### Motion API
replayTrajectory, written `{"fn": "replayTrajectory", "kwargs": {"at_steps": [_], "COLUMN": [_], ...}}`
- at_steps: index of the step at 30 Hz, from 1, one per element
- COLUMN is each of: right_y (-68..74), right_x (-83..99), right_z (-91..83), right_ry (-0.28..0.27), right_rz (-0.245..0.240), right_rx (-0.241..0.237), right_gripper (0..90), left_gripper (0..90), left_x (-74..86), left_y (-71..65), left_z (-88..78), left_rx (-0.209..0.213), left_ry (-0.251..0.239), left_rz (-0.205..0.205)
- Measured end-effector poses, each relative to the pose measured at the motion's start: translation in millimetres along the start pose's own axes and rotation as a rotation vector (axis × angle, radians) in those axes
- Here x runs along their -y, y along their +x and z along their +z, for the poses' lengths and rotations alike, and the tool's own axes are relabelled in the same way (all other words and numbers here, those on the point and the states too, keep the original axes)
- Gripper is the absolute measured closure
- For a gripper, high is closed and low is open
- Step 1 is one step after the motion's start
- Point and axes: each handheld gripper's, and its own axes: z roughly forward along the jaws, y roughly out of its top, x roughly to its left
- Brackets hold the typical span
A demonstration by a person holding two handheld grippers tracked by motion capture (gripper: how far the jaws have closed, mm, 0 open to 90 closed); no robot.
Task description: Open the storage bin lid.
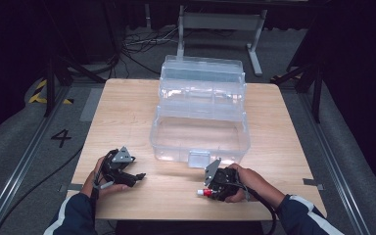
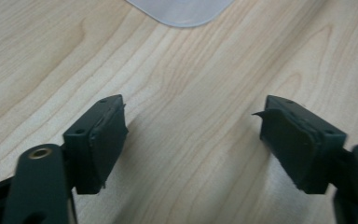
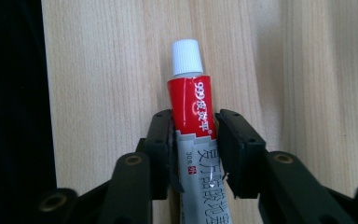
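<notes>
A small ointment tube [image 3: 190,105], red and grey with a white cap, lies on the wooden table [image 1: 122,112] near its front edge. My right gripper [image 3: 193,128] is closed around the tube's middle, one black pad against each side, with the cap end sticking out past the jaws. In the high view the tube [image 1: 202,193] pokes out to the left of the right gripper [image 1: 210,190]. My left gripper [image 1: 138,177] rests low over the front left of the table. Its jaws [image 2: 191,123] stand wide apart over bare wood, with nothing between them.
A large clear plastic box [image 1: 200,111] stands open in the middle of the table, its lid tipped back and its latch [image 1: 198,158] facing me. A pale corner of the box [image 2: 182,9] lies beyond the left gripper. Cables and a stand's legs lie on the floor behind.
</notes>
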Motion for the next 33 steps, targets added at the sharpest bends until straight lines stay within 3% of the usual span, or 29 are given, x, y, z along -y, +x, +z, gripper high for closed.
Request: {"fn": "replayTrajectory", "kwargs": {"at_steps": [2, 6, 12, 15, 33], "right_y": [-0.1, 1.5, 1.0, 2.3, -5.7], "right_x": [-2.1, -9.2, -6.4, -3.4, 12.7], "right_z": [-0.1, 0.3, -1.4, -4.1, -38.6], "right_ry": [0.020, 0.068, 0.081, 0.071, -0.017], "right_rz": [-0.001, -0.040, -0.040, -0.042, -0.013], "right_rx": [-0.001, 0.009, 0.005, -0.009, 0.042], "right_gripper": [68.3, 70.5, 71.1, 71.2, 71.3], "left_gripper": [16.1, 10.3, 4.4, 4.0, 2.0], "left_x": [0.8, -1.6, -3.8, -4.3, -6.0], "left_y": [1.2, 2.4, 4.4, 5.0, 7.5], "left_z": [3.1, 5.5, 8.5, 8.6, 10.4], "left_rx": [-0.023, -0.037, -0.043, -0.048, -0.044], "left_ry": [-0.020, -0.010, 0.005, 0.008, 0.013], "left_rz": [-0.014, -0.026, -0.045, -0.041, -0.038]}}
